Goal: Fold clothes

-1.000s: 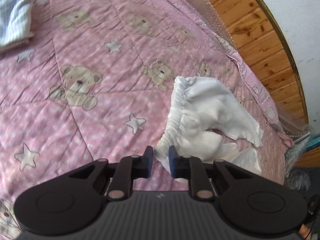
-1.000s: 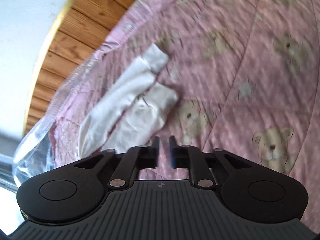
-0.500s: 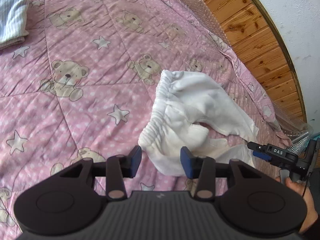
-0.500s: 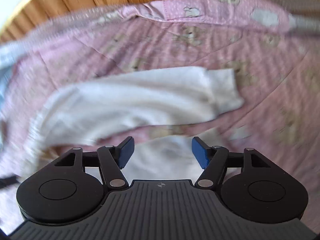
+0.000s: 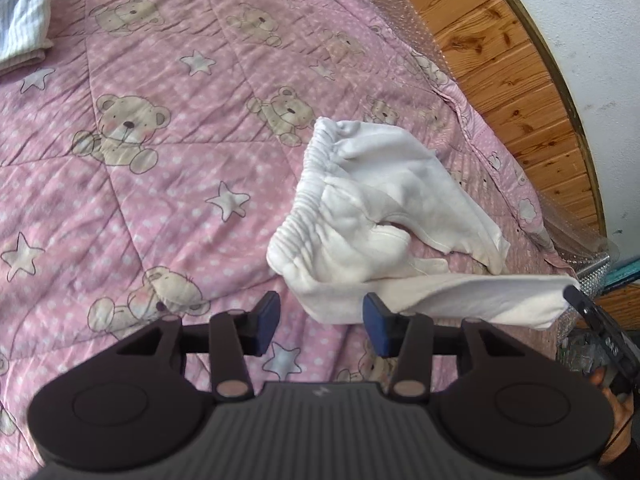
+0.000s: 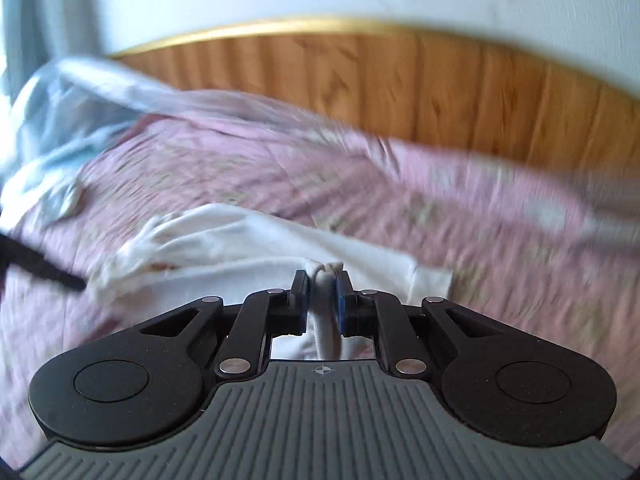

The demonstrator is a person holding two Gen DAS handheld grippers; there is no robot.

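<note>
White trousers with a gathered elastic waistband lie crumpled on the pink bear-print quilt. My left gripper is open just in front of the waistband end, with cloth showing between its blue pads. One trouser leg stretches out to the right and is lifted off the quilt. In the left wrist view my right gripper pinches that leg's end. In the blurred right wrist view my right gripper is shut on a fold of the white trousers.
A folded pale blue striped cloth lies at the far left of the bed. A wooden headboard with bubble wrap along it borders the bed's far edge. A hand holds the right gripper at the lower right.
My left gripper let go of the waistband, opened and drew back. My right gripper swung to the trouser leg, shut on its end and lifted it to the right.
</note>
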